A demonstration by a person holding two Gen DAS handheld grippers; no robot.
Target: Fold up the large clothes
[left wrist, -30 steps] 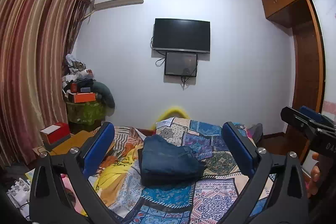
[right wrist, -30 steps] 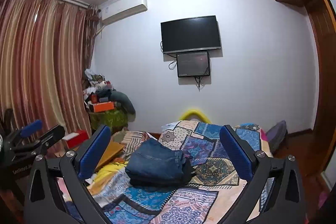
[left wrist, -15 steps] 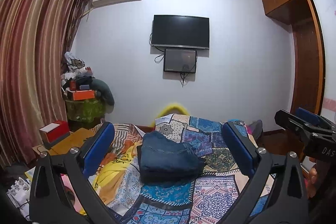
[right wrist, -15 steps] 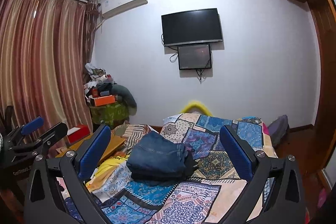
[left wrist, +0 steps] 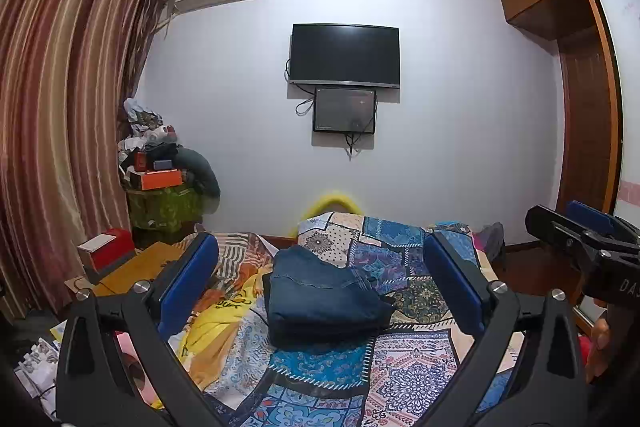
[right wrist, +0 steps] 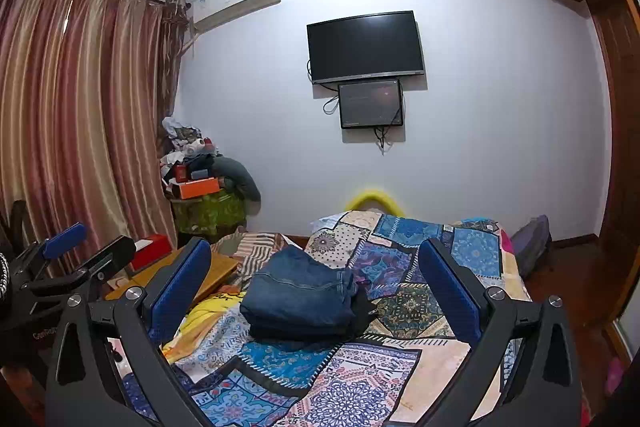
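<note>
A folded pair of dark blue jeans (left wrist: pixel 320 297) lies in a compact stack on the bed (left wrist: pixel 400 359), resting on a patchwork bedspread of blue, purple and cream panels, with a yellow garment (left wrist: pixel 212 323) just beside it on the left. The left gripper (left wrist: pixel 320 283) hangs above the near end of the bed with its jaws spread wide and nothing between them, the jeans showing in the gap but well apart from the blue pads (left wrist: pixel 188 283). The right gripper (right wrist: pixel 316 287) is held likewise, jaws spread and holding nothing, aimed at the same stack. Each gripper shows at the edge of the other's view. On the far wall hang a dark television (right wrist: pixel 365 47) and a smaller screen (right wrist: pixel 370 105) just below it; striped curtains (right wrist: pixel 80 115) hang at the left.
</note>
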